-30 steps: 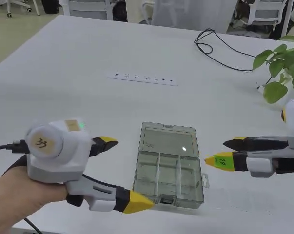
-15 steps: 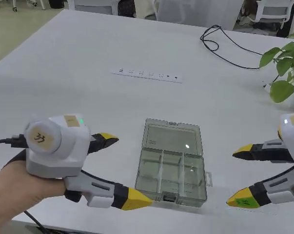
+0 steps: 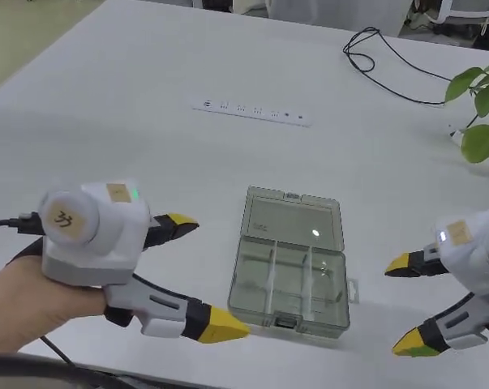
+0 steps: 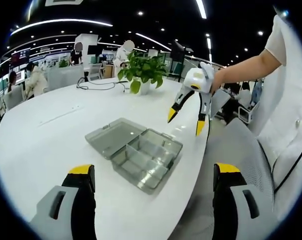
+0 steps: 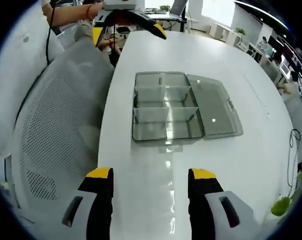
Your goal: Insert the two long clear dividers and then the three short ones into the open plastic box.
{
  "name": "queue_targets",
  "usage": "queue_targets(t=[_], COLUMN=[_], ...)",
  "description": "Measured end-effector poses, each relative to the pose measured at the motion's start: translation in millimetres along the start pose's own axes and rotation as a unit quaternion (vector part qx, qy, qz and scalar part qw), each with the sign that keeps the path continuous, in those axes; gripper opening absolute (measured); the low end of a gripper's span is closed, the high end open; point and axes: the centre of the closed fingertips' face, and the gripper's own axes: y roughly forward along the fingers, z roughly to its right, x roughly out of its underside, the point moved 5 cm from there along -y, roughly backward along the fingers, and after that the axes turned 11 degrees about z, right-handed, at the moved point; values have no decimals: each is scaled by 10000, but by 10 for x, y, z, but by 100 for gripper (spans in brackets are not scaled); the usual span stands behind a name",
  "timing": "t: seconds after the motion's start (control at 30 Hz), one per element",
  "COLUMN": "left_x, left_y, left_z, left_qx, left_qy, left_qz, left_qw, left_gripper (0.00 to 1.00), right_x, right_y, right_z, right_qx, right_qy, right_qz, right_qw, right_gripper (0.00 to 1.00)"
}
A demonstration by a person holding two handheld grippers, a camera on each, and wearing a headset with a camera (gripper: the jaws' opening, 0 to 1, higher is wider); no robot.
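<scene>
Near the front edge of the white surface (image 3: 106, 105), the open box (image 3: 325, 322), its lid (image 3: 295, 223) laid flat behind it on the far side. Inside, two long dividers (image 3: 268, 279) upright, running front to back and splitting the tray into three lanes; short cross-pieces hinted at in the lanes, too clear to count. Left of the box, the left gripper (image 3: 205, 275) held in a hand (image 3: 21, 304), jaws spread wide with nothing between them, yellow tips aimed toward the box — near it, not touching. Right of the box, the right gripper (image 3: 405, 304), jaws likewise spread and empty, tips turned toward the box and apart from it. In the left gripper view, the right gripper raised above the surface beyond the box. From the back of the left gripper, a black cord (image 3: 23, 220) trailing off to the left. Farther back on the surface, well apart from the box, a white power strip (image 3: 252, 112) lying crosswise; beyond it, toward the far right, a looped black cable (image 3: 382, 57); at the right edge, green leaves of a plant (image 3: 481, 121). In the right gripper view, a grey mesh chair (image 5: 45, 145) just off the near edge of the surface — beside the box, not touching it
</scene>
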Motion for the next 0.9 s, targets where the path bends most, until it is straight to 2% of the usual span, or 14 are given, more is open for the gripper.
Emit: queue_targets(t=[0.4,0.83,0.9], left_x=[35,59,66], left_y=[37,38,39], left_z=[-61,-117,-122], left_qx=[19,8,10], left_qy=[-103,-174,-186], left_qz=[25,35,31], left_qw=[9999,9998,9998], left_gripper=[100,100,100], right_x=[217,338,340], right_y=[288,421,428], right_z=[69,110,114], right_qx=[-271,-383,-356], right_qy=[-220,-435,-577], right_qz=[-451,-736,-764], right_qw=[9984,9956,9948], right_gripper=[51,45,42])
